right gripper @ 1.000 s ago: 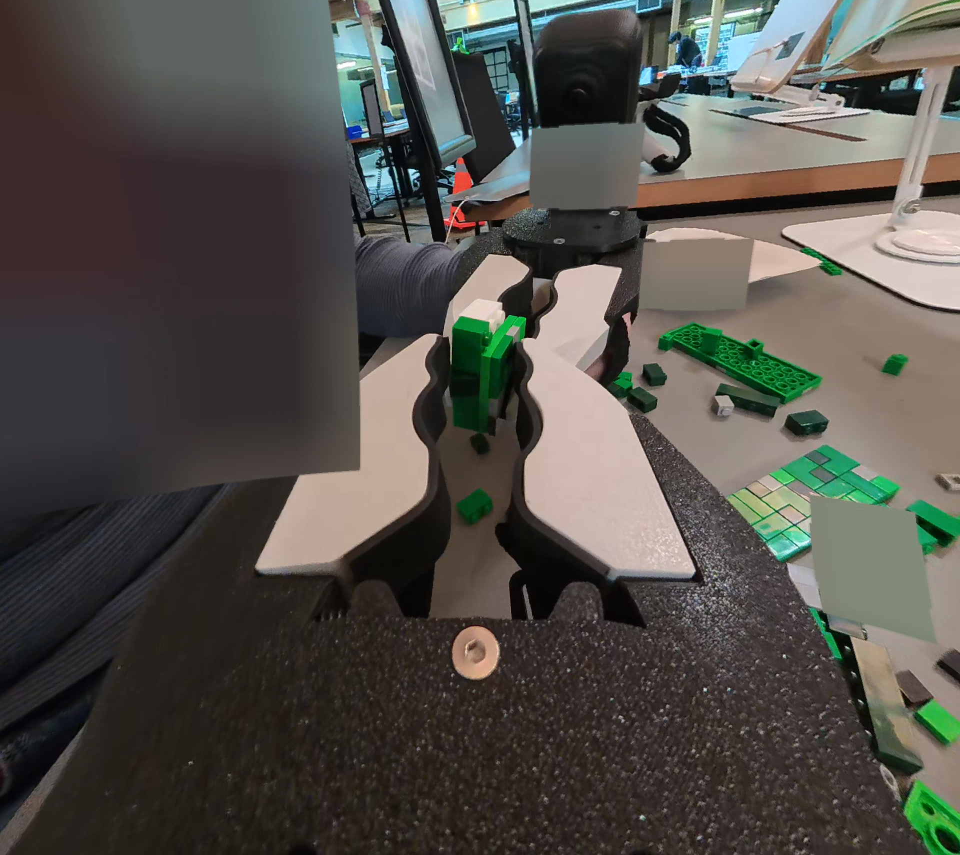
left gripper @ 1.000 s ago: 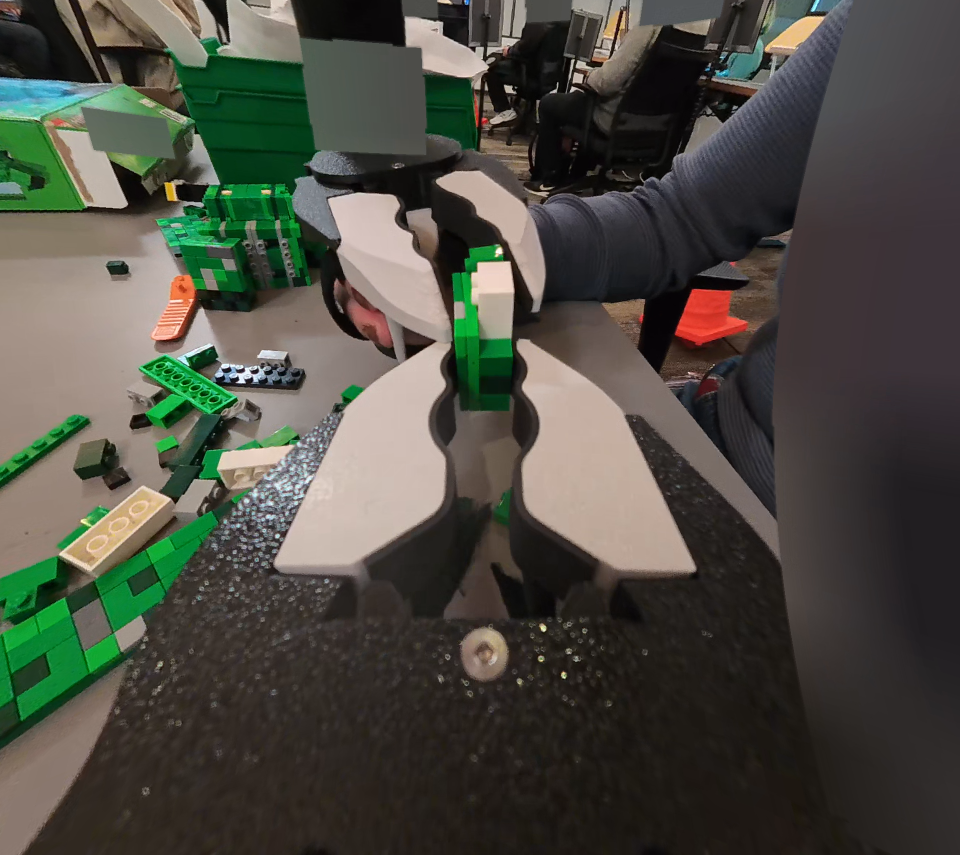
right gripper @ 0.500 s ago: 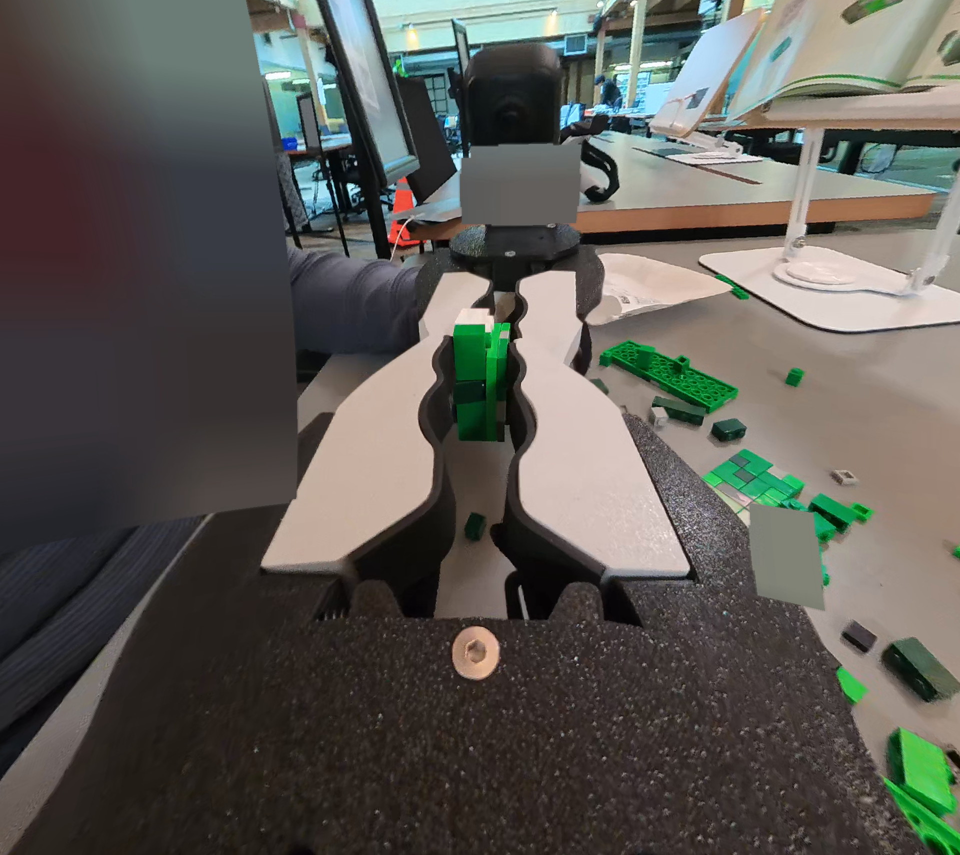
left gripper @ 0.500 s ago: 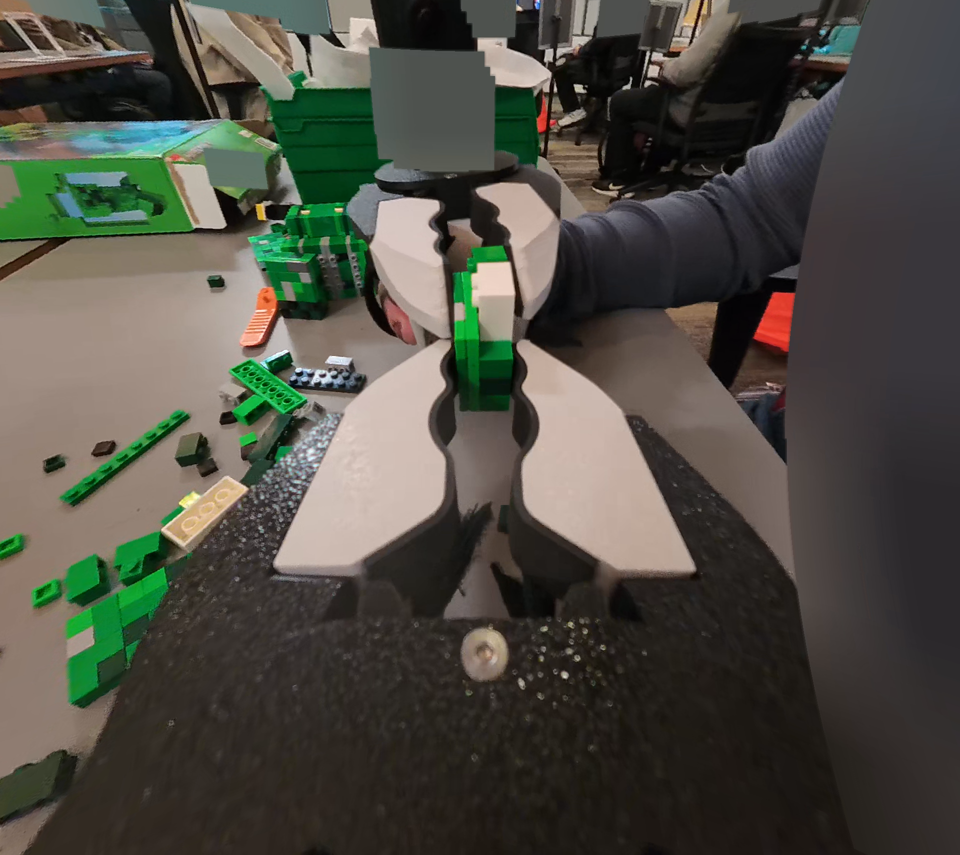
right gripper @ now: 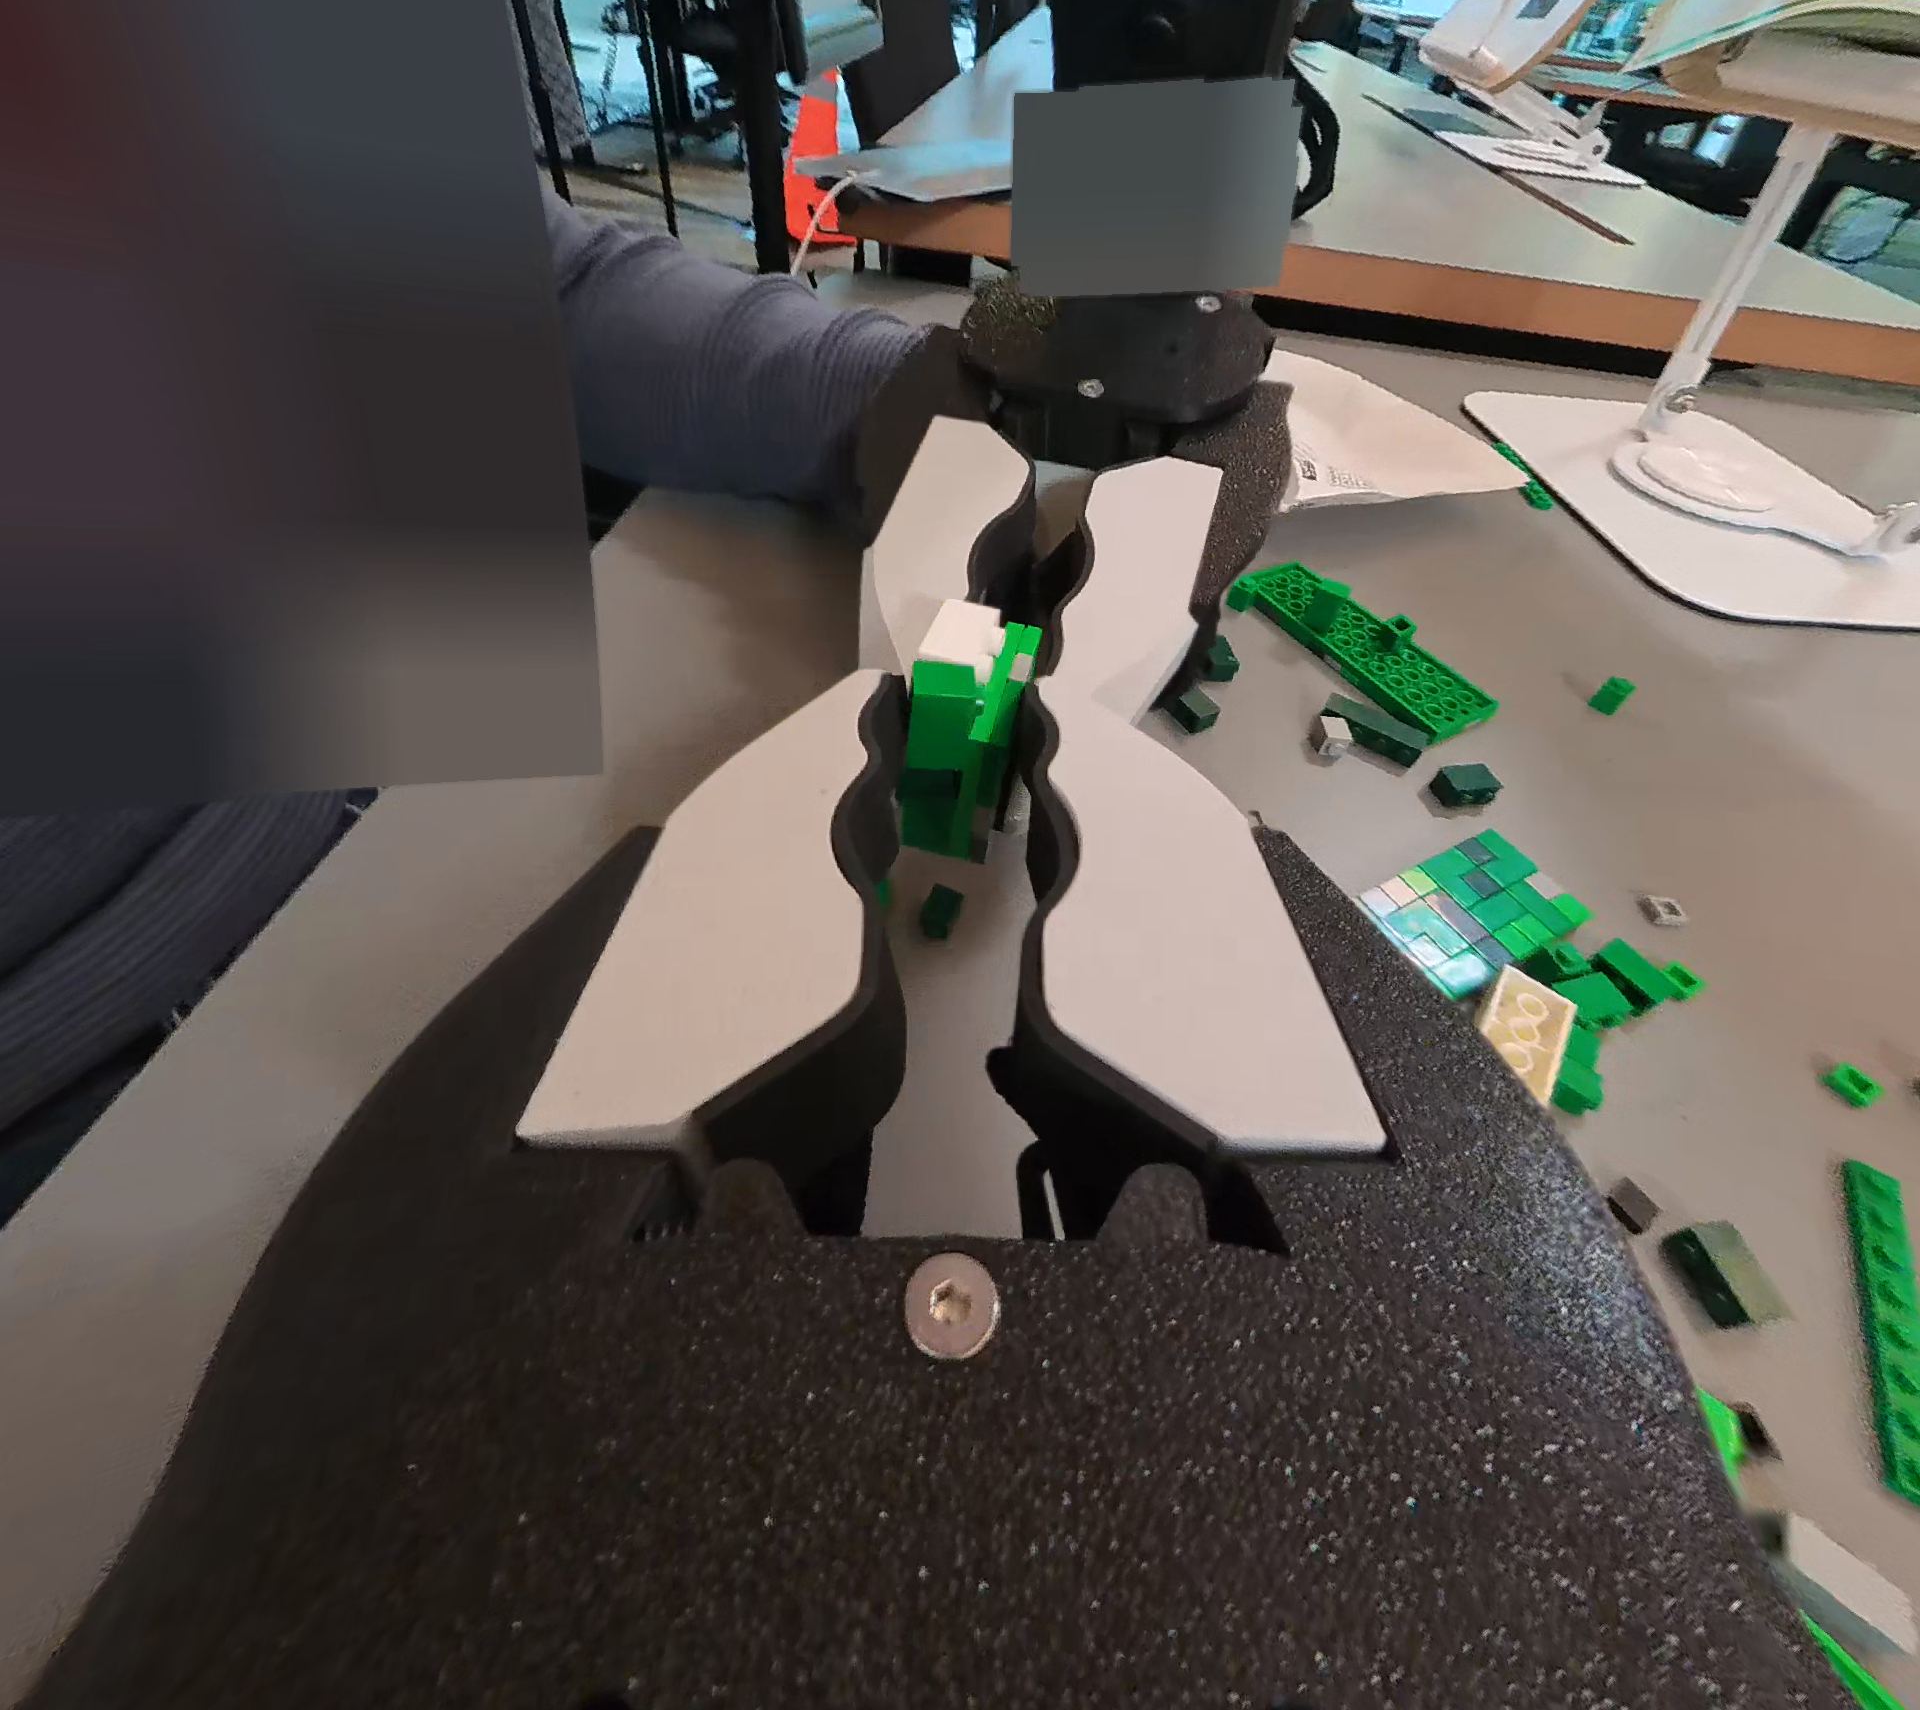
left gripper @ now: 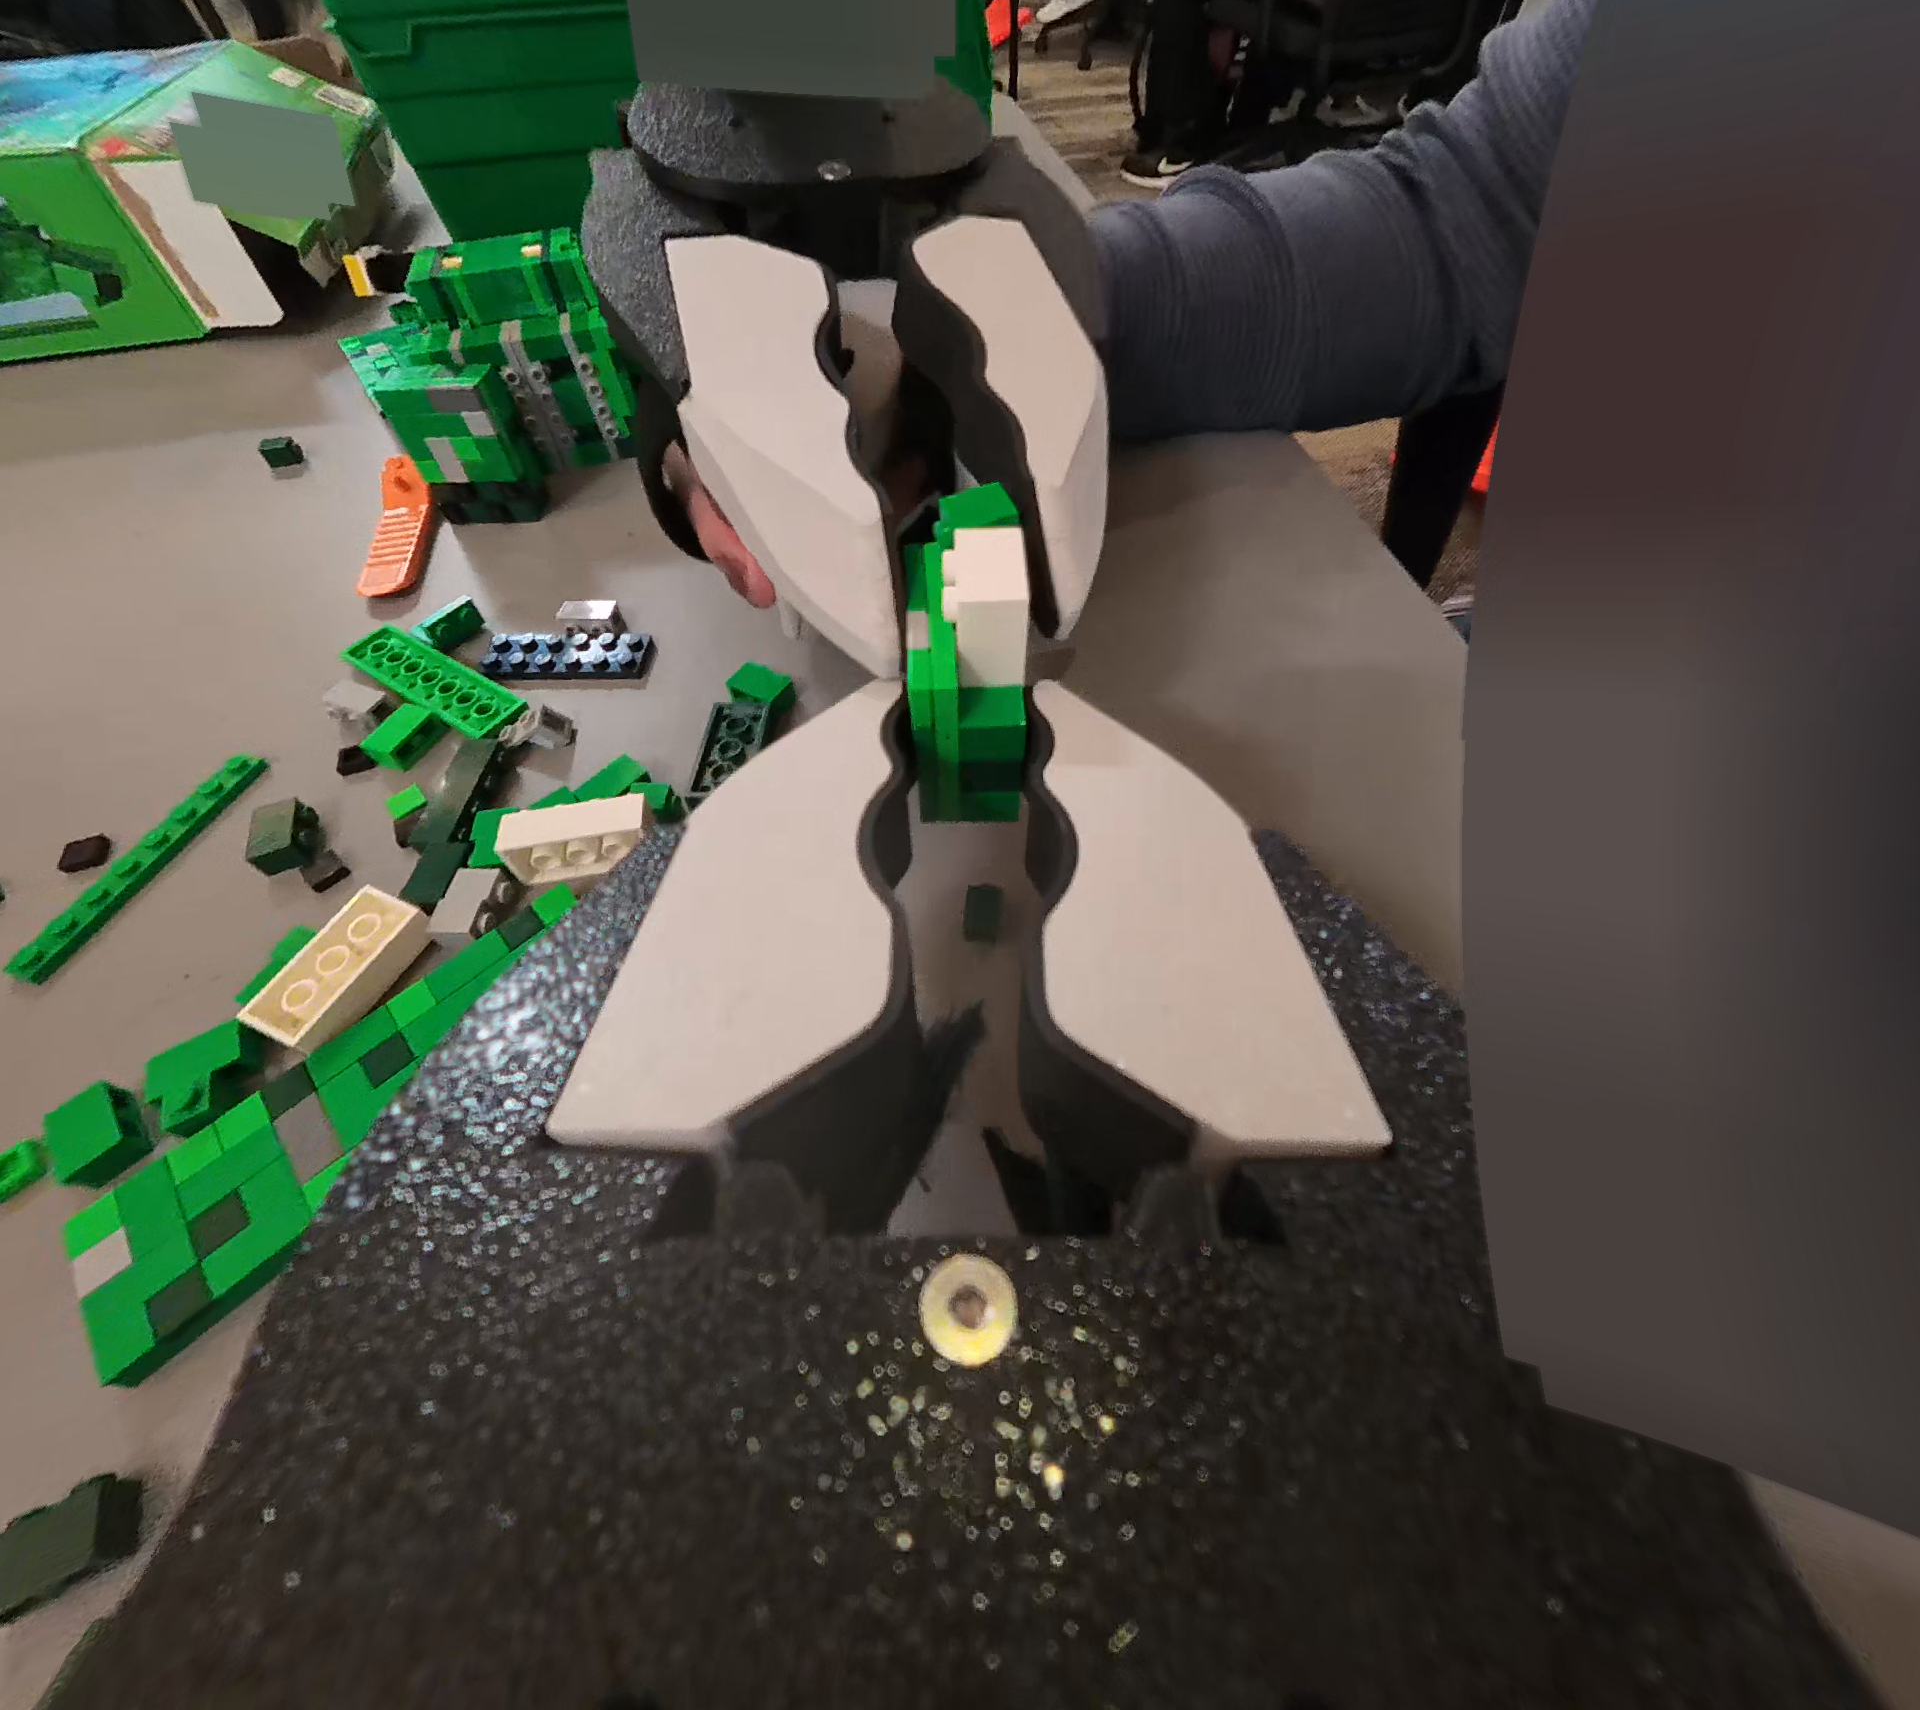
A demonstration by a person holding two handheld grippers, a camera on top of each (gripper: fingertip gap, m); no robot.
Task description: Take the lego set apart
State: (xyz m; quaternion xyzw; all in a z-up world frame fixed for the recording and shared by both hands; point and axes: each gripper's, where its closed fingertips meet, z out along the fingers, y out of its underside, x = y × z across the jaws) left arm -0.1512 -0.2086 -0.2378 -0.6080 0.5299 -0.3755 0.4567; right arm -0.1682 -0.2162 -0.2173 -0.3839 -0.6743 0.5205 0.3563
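Left wrist view: left gripper point(left gripper: 966, 725), white fingers with wavy black pads, closed to a narrow gap on the lower half of a small stack of green lego bricks capped by one white brick point(left gripper: 971, 694), held in the air above the grey table point(left gripper: 156, 538). Opposite, right gripper point(left gripper: 961, 611) tilted down from above, fingers pinched on the upper end of the same stack, around the white brick. Tips of the two grippers nearly touching. Well apart on the table to the left: a larger green-and-grey brick block not yet taken down point(left gripper: 499, 372), an orange brick-separator tool point(left gripper: 397, 526), a tan flat brick point(left gripper: 332, 980), a scatter of loose green plates, a green plastic bin point(left gripper: 488, 60) and a green cardboard box point(left gripper: 125, 206) behind.

Right wrist view: right gripper point(right gripper: 961, 725) closed on the stack, one thin green plate seemingly leaning off its side. Left gripper point(right gripper: 1013, 621) facing it, clamped on the far end. One tiny green piece point(right gripper: 940, 912) seen between the fingers, seemingly lying on the table below. Flat green mosaic panel point(right gripper: 1475, 912) and a studded green plate point(right gripper: 1361, 642) lying to the right, a white book stand point(right gripper: 1704, 476) beyond.

Step in hand, by judgement: splitting this small stack between two opposed grips. Next move likely calls for a bending or twisting pull, one end levered against the other while both grips hold firm; risk of the thin plate or white brick slipping free and dropping.
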